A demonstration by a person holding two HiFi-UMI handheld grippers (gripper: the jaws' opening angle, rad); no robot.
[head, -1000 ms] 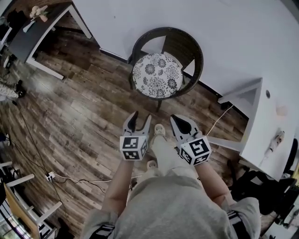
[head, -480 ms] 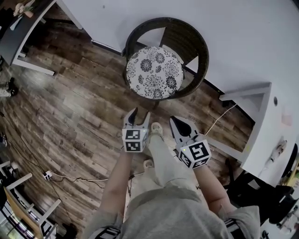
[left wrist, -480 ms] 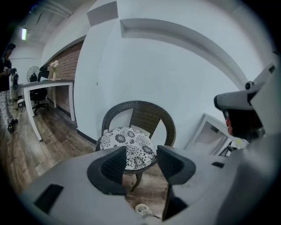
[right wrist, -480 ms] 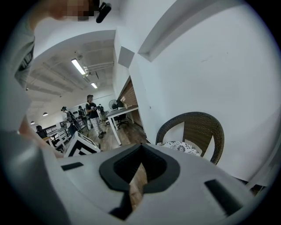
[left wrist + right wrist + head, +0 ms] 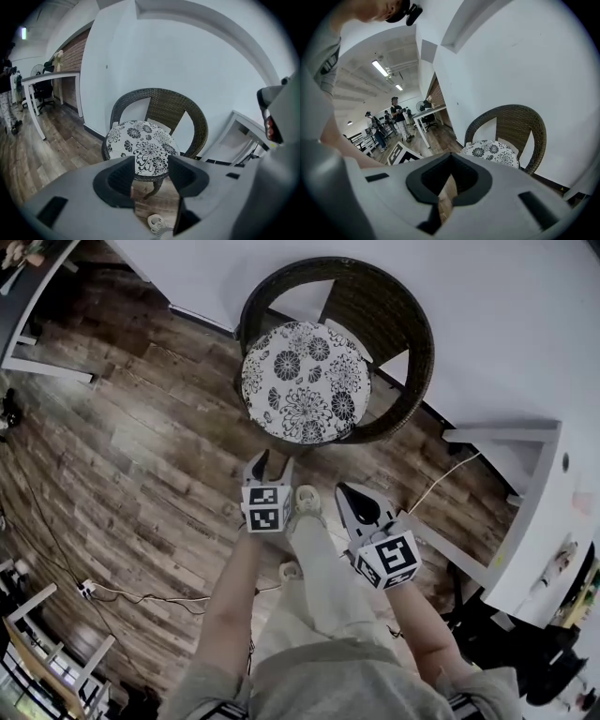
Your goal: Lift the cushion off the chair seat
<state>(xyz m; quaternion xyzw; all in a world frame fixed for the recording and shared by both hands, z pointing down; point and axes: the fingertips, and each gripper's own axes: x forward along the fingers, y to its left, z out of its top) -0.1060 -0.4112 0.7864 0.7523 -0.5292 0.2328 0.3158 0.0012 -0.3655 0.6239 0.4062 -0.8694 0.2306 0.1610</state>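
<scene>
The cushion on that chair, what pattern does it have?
The cushion is white with dark flower prints, clearest in the head view.

The cushion [image 5: 305, 381] is white, covered in a black floral print of large and small blooms. The chair [image 5: 398, 306] is dark brown woven wicker. The floor [image 5: 141, 456] is brown wood planking with mottled light and dark streaks, and the wall [image 5: 487, 296] is plain white. The left hand-held gripper [image 5: 270, 465] and the right hand-held gripper [image 5: 343, 489] are grey with black jaw pads, their cubes white with black square markers. A shoe [image 5: 307, 500] is off-white.
</scene>
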